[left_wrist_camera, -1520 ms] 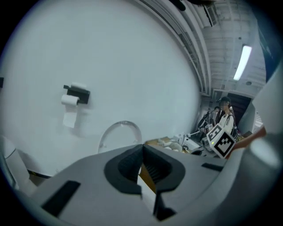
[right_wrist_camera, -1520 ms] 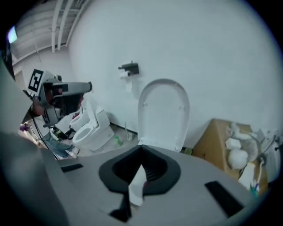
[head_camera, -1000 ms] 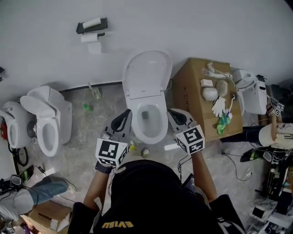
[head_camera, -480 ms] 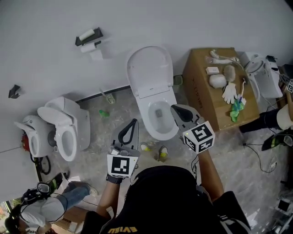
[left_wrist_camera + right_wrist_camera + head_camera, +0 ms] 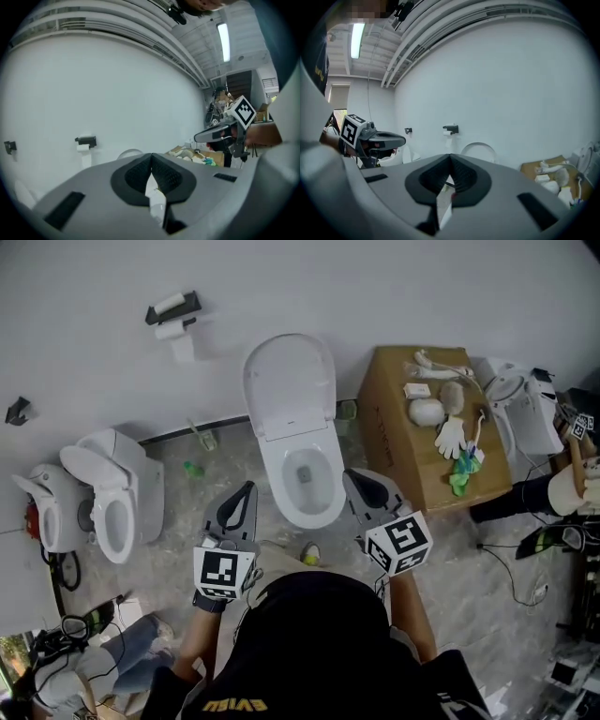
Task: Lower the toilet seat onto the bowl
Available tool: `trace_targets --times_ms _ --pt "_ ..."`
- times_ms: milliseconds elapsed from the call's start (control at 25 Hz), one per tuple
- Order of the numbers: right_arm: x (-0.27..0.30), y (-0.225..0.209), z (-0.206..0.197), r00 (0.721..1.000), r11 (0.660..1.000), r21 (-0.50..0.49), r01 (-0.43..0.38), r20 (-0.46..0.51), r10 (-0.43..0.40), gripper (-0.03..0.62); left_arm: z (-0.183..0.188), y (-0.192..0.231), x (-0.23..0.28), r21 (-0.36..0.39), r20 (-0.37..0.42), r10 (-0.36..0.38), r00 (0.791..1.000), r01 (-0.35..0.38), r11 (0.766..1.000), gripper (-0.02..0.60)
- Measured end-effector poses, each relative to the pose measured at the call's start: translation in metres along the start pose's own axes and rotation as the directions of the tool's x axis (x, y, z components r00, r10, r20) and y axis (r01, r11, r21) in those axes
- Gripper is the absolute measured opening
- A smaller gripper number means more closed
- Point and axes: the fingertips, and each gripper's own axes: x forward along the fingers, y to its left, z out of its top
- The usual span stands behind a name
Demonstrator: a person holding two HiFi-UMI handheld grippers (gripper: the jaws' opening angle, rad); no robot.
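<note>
The white toilet stands mid-floor, its seat and lid [image 5: 289, 381] raised against the wall above the open bowl [image 5: 305, 486]. My left gripper [image 5: 247, 487] hovers just left of the bowl's front, jaws shut and empty. Close to the bowl's right front edge my right gripper [image 5: 351, 475] is also shut, holding nothing. Neither touches the toilet. In the left gripper view the jaws [image 5: 151, 155] meet, with the raised lid [image 5: 130, 152] behind them and the right gripper [image 5: 220, 135] to the right. From the right gripper [image 5: 450, 156] the lid [image 5: 478, 149] shows ahead.
A cardboard box [image 5: 389, 442] with gloves and brushes on top stands right of the toilet. Two more toilets [image 5: 114, 502] sit at the left. A paper holder [image 5: 172, 310] hangs on the wall. Small bottles [image 5: 192, 468] and cables litter the floor.
Both grippers have shifted about in front of the bowl and now flank its front edge. They stayed shut. The seat and lid remain raised.
</note>
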Motion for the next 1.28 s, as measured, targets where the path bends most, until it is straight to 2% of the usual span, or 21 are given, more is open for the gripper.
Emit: trace_targets --times_ms 120,280,400,560,640,840,1280 --pt "-0.006 0.006 -0.001 1.0 1.0 -0.024 -0.008 -0.007 0.008 -0.006 -0.008 0.014 -0.006 -0.041 -0.023 0.038 0.999 -0.039 0.998 0.011" --pt "-0.004 0.006 -0.001 1.0 1.0 -0.014 -0.007 0.005 0.007 -0.006 -0.005 0.013 -0.005 -0.037 -0.021 0.044 0.999 -0.045 0.998 0.011" --pt "-0.006 0.009 -0.001 1.0 1.0 -0.019 -0.016 0.003 0.016 -0.006 -0.003 0.0 -0.002 -0.018 -0.02 0.021 1.0 -0.021 1.0 0.011" --pt "-0.005 0.01 0.001 1.0 1.0 -0.014 -0.027 0.001 0.027 -0.006 0.008 -0.013 0.004 0.07 -0.004 0.003 1.0 -0.003 0.998 0.011" --pt "-0.006 0.009 0.002 1.0 1.0 -0.016 -0.026 -0.001 0.026 -0.006 0.011 -0.018 0.006 0.09 0.003 -0.011 1.0 0.011 0.996 0.011" --pt "-0.002 0.01 0.004 0.999 0.999 -0.029 -0.032 -0.003 0.032 -0.006 0.011 -0.016 0.008 0.064 0.006 -0.015 1.0 0.015 0.998 0.011" --pt "-0.001 0.01 0.002 0.999 0.997 -0.071 -0.033 -0.022 0.031 -0.006 0.007 -0.02 0.011 0.056 -0.005 -0.016 1.0 0.016 0.998 0.011"
